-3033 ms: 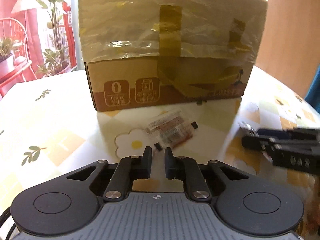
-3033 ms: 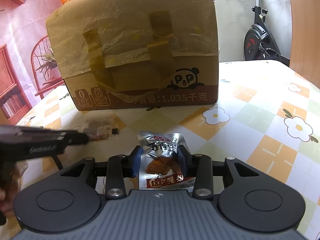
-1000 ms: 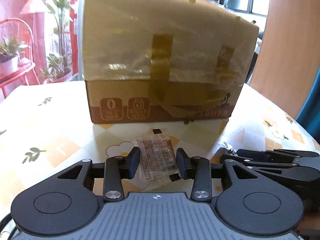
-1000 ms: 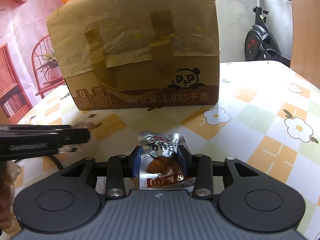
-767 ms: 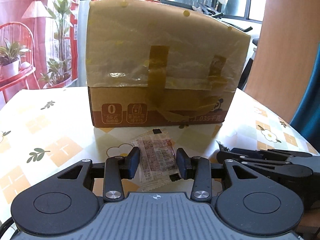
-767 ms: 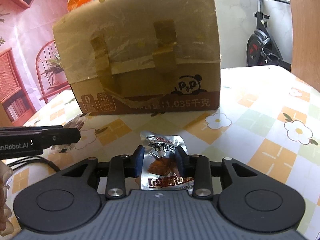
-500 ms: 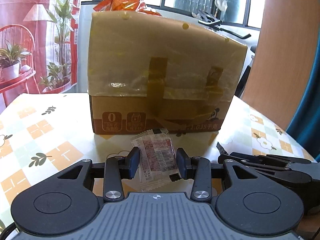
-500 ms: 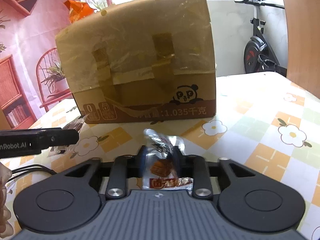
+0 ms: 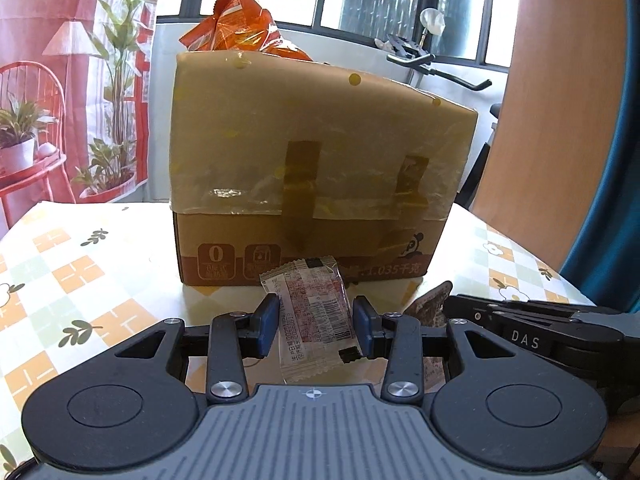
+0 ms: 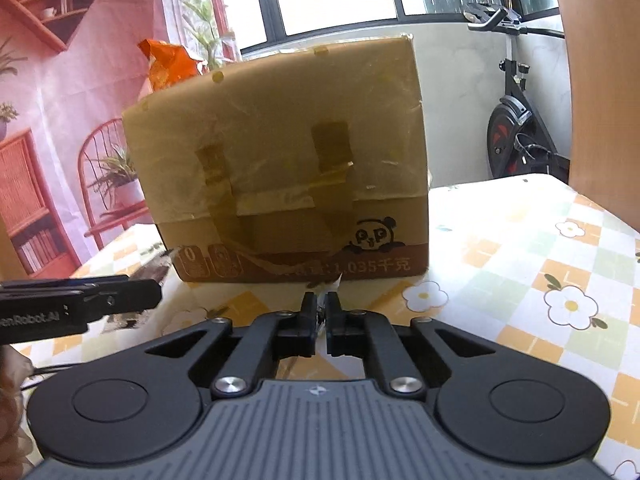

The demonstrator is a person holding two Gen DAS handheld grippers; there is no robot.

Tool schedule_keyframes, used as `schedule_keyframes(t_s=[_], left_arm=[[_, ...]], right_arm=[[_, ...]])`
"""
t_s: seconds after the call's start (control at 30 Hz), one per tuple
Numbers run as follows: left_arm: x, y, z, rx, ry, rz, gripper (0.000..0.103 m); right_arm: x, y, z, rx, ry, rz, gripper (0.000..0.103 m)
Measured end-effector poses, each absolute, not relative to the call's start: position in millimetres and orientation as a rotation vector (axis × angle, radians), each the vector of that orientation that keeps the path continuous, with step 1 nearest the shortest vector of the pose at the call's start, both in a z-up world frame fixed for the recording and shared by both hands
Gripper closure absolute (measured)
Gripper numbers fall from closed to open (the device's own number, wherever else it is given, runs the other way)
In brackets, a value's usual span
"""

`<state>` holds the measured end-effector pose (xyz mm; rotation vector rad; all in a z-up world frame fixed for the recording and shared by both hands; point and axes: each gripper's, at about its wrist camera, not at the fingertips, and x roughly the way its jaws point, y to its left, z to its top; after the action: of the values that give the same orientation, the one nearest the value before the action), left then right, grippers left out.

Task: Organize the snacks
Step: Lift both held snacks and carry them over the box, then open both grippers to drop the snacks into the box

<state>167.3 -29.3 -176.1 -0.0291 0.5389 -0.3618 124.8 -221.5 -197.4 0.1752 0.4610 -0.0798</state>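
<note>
A: On the flower-print worktop (image 9: pixel 100 264), one taped cardboard box (image 9: pixel 316 176) stands upright; an orange snack bag (image 9: pixel 240 28) pokes above its top edge. Entry: both tongs are raised in front of the box's near face.

B: Left tongs (image 9: pixel 314 322), state?

A: Partly closed, with a clear snack packet (image 9: pixel 316 312) gripped between the two blue pads (image 9: pixel 267 322). Barcode and print face the camera. The packet stands nearly upright, its top edge level with the box's printed band and its lower end hanging below the pads. It is off the worktop.

B: Right tongs (image 10: pixel 320 322)?

A: Nearly closed, only a thin slit between the fingers. A crumpled silver snack pouch (image 10: pixel 320 312) is pinched in that slit; just a sliver shows in the right wrist view. From the left wrist view, a dark pointed corner of the pouch (image 9: pixel 434 306) sticks up beside the right tongs' fingers (image 9: pixel 520 320).

B: Relative position?

A: Side by side, near each other, left tongs (image 10: pixel 120 300) at the left edge of the right wrist view. Both are short of the box, not touching it.

B: Background?

A: An exercise bike (image 10: pixel 520 132) behind the worktop, beside a window.
</note>
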Motion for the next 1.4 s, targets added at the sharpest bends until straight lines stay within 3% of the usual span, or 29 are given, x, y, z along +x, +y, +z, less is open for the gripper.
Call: schedule_keyframes(t_s=[0.33,0.93,1.4], left_arm=[[168.8,-30.7,-163.8,-0.031,0.514,-0.388,0.061],[244.1,-74.6,-31.7,0.025,0.243,-0.543,0.061],[326.9,-101.8,-40.6,0.108,0.360,-0.463,0.059]], right_arm=[[118.4,-227.4,-187.2,0.206,0.429,-0.073,0.098],[153.8,-247.2,-36.0,0.057,0.044,-0.037,0.098],[240.0,-282.2,-55.0,0.082,0.115,-0.058,0.098]])
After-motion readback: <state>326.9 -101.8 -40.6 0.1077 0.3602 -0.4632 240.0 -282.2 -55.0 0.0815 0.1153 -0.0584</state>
